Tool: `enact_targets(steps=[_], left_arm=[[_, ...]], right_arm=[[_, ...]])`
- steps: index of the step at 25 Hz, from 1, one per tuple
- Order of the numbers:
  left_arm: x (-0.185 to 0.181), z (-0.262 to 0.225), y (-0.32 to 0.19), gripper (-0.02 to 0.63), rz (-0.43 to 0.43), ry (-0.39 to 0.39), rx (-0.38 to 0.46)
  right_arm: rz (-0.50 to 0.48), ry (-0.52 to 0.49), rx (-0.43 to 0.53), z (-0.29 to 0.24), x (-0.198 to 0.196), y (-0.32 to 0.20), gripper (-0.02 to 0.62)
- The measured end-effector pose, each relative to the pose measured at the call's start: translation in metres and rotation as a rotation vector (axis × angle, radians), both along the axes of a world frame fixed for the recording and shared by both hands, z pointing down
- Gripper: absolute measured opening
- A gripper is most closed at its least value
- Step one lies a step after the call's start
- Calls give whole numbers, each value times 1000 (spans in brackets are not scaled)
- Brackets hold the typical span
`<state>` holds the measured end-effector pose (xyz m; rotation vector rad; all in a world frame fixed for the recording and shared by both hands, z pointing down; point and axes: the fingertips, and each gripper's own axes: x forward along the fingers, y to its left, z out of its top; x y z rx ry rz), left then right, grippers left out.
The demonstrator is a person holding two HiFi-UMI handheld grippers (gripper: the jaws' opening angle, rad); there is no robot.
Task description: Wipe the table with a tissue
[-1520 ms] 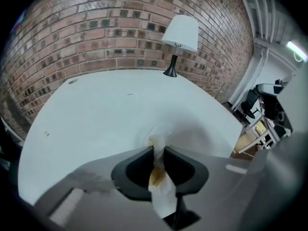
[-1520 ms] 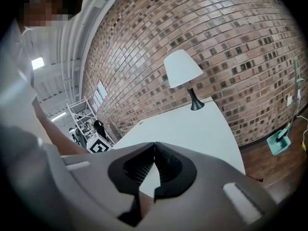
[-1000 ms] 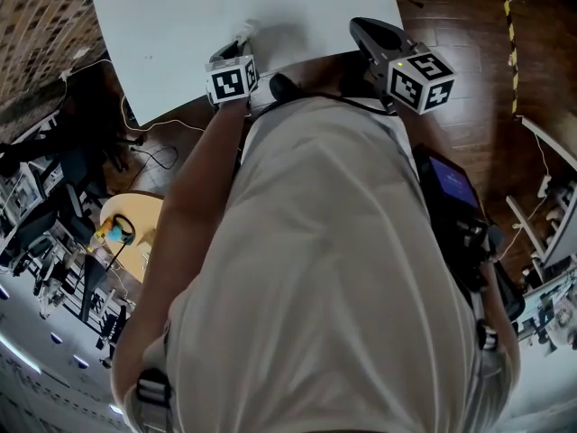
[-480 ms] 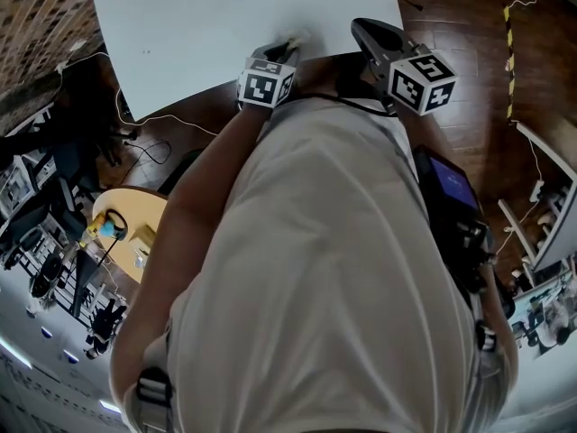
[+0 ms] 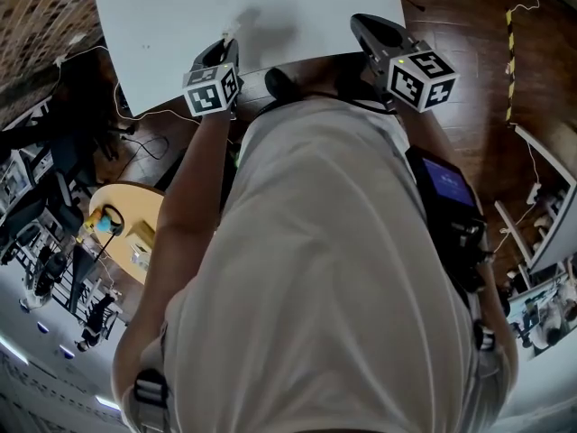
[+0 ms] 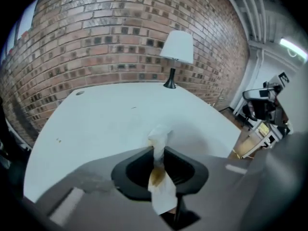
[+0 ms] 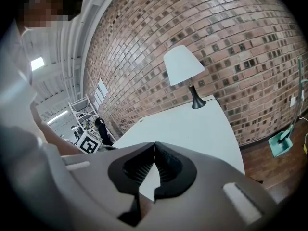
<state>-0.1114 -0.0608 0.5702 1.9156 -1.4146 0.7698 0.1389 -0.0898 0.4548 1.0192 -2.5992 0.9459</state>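
White paper tissue (image 6: 161, 189), crumpled into a strip, brown stain at mid-length. Location: clamped between the jaws of the left gripper (image 6: 158, 150), which press on it from both sides. Long axis: in line with the jaws, one end trailing back behind the pads, the other poking out just past the tips.

White flat-topped table (image 6: 106, 114). Location: ahead of and below the left gripper, which tilts down toward it. The tissue's free end hangs over the surface near the table's near edge, with a soft shadow just beside it; whether the end touches the surface cannot be told. In the head view the left gripper (image 5: 230, 45) sits over the near edge with the tissue (image 5: 234, 31) at its tip.

Right gripper (image 7: 154, 146). State: jaws together, nothing between them. Location: level with the near edge, well apart from the tissue, to its right (image 5: 362, 23).

White-shaded lamp (image 6: 177, 47) on a black stem: far edge of the table, well ahead of both grippers, against the red brick wall (image 6: 120, 37).

Judgement: wiping falls to the left hand, the nearer one and the one carrying the tissue; the stroke likely needs the free end pressed down and forward onto the surface.
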Motion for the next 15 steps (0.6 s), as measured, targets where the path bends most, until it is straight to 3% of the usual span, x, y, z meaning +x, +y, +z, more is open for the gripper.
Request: enact_targets(steps=[4,8,13,15], left_arm=[[-29,21,-8,72,-66,-72,-50],[-13,32,-13,71,-37,-101,-62],[68,34,-17,71,191,-111,-33],[102,33,-10,71,285,-74,-55]], right_arm=[[12,0,-6,2,1,2,8],[32,8,-9,4,7,2,8],[55,3,-9,3,18,-2,8],[63,-2,-8,2,21,-4,8]])
